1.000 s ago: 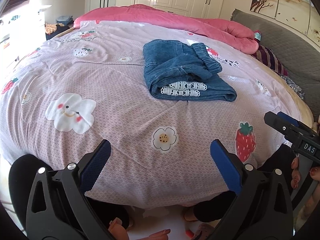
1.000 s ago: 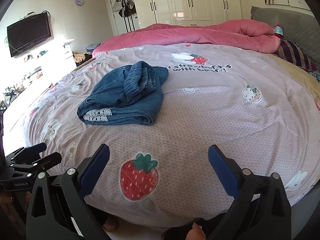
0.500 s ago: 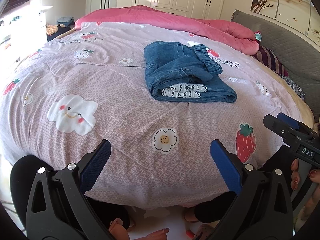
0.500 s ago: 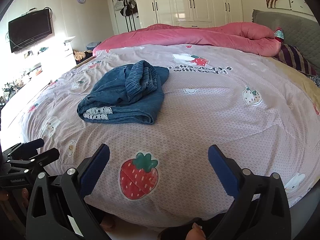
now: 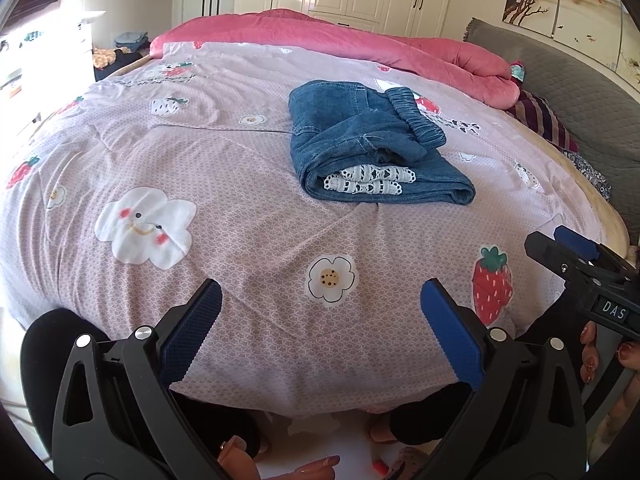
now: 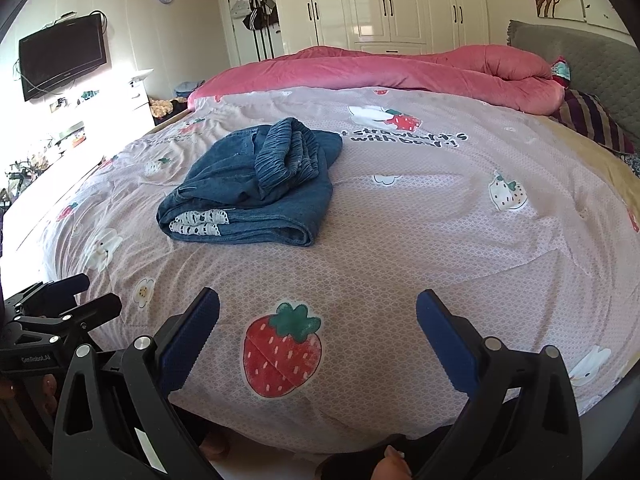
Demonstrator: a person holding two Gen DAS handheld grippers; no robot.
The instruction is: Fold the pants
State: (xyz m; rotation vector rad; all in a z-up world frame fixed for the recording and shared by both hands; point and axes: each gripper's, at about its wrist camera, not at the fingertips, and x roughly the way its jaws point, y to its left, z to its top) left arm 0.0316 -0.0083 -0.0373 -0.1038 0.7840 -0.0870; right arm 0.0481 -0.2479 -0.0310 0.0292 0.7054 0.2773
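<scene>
Blue denim pants (image 5: 360, 148) lie folded in a compact bundle on the bed, white lace cuffs showing at the near edge and the elastic waistband on top. The right wrist view has the same pants (image 6: 256, 188) left of centre. My left gripper (image 5: 320, 300) stands open over the bed's near edge, well short of the pants, holding nothing. My right gripper (image 6: 318, 312) is open too, above a strawberry print, empty. Each gripper shows in the other's view: the right gripper (image 5: 576, 252) at the right edge, the left gripper (image 6: 72, 296) at the left edge.
A pinkish-mauve quilt (image 5: 224, 184) with cloud, flower and strawberry prints covers the bed. A rolled pink duvet (image 5: 360, 48) lies along the far side, a grey headboard (image 5: 580, 92) and striped pillow (image 5: 540, 116) at right. Wardrobes and a wall TV (image 6: 64, 60) stand beyond. A person's hand (image 5: 600, 352) holds the right gripper.
Both grippers have risen and tilted slightly, so the bed sits a little lower in each view. The pants have not moved and both grippers stay open.
</scene>
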